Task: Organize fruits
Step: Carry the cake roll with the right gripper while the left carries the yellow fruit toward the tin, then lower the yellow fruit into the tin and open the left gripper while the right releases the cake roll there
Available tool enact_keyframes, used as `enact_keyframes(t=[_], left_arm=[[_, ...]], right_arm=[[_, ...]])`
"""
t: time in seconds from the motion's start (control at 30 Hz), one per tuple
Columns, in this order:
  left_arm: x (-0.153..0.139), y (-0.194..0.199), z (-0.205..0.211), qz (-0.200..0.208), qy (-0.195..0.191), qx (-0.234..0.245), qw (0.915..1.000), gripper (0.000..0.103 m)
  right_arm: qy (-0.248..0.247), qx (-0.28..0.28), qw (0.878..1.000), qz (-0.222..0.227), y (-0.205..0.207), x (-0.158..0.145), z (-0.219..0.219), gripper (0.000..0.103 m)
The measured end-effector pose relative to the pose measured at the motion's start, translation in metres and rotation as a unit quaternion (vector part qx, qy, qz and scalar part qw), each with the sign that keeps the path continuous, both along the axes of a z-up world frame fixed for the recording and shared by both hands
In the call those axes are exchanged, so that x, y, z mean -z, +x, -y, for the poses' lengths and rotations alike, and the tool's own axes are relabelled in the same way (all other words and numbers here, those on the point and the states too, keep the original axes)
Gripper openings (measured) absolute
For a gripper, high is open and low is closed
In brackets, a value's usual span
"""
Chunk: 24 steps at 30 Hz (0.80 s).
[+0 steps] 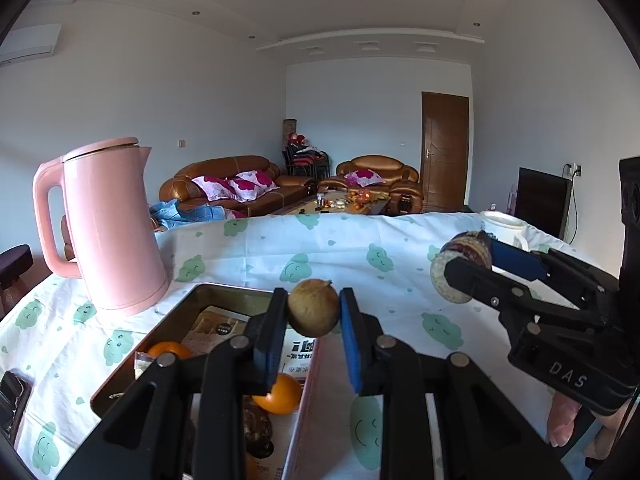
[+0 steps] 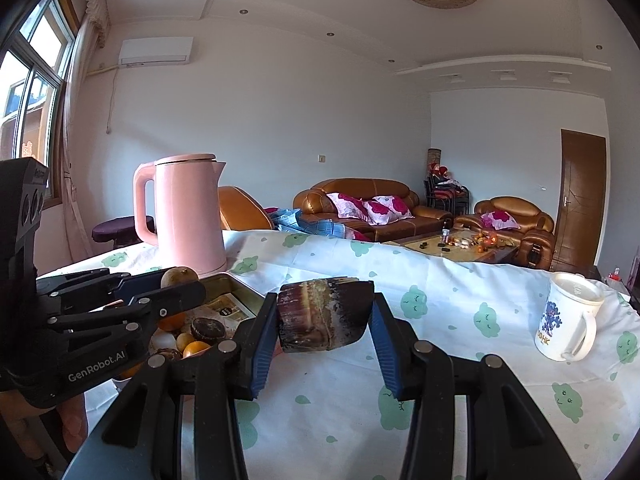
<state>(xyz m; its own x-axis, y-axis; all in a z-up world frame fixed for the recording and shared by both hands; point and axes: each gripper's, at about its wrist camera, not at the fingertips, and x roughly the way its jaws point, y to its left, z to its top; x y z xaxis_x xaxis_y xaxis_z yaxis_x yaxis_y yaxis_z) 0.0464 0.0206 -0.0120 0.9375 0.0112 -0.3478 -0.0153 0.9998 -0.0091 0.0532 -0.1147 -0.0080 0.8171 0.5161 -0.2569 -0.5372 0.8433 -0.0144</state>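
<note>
In the left wrist view, a small brown fruit (image 1: pixel 314 307) is clamped in the left gripper (image 1: pixel 314 314) above the metal tray (image 1: pixel 176 322). In the right wrist view, a dark cut chunk (image 2: pixel 324 316) is pinched in the right gripper (image 2: pixel 325 334) over the tablecloth (image 2: pixel 440 292).

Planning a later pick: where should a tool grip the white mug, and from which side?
Grip the white mug across its body, coming in from the left side of the right wrist view. Its handle juts out to the right and toward the camera, so the left wall is bare. It stands upright on the tablecloth with nothing close by. A lid seems to cover the top, so a rim pinch looks unlikely.
</note>
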Motion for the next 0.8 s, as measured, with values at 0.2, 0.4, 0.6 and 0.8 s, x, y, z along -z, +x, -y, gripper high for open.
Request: enact_keyframes(t=[0.2,0.4,0.6,0.8], left_arm=[[-0.002,-0.003,-0.011,-0.001,-0.002,-0.010,0.9999,0.027],[-0.002,-0.005,-0.021,-0.007,-0.005,-0.018,0.9998,0.027],[-0.002,-0.008,-0.032,-0.012,-0.005,-0.027,0.9996,0.027],[0.000,-0.010,-0.042,-0.016,-0.009,-0.035,0.9992,0.027]], right_arm=[[0.000,-0.013,1.000,-0.002,-0.002,-0.003,-0.011,0.046],[0.000,-0.026,1.000,-0.004,-0.004,-0.007,-0.021,0.047],[0.006,-0.039,0.999,-0.008,-0.004,-0.010,-0.031,0.047],[-0.001,-0.050,0.999,-0.008,-0.005,-0.011,-0.044,0.047]])
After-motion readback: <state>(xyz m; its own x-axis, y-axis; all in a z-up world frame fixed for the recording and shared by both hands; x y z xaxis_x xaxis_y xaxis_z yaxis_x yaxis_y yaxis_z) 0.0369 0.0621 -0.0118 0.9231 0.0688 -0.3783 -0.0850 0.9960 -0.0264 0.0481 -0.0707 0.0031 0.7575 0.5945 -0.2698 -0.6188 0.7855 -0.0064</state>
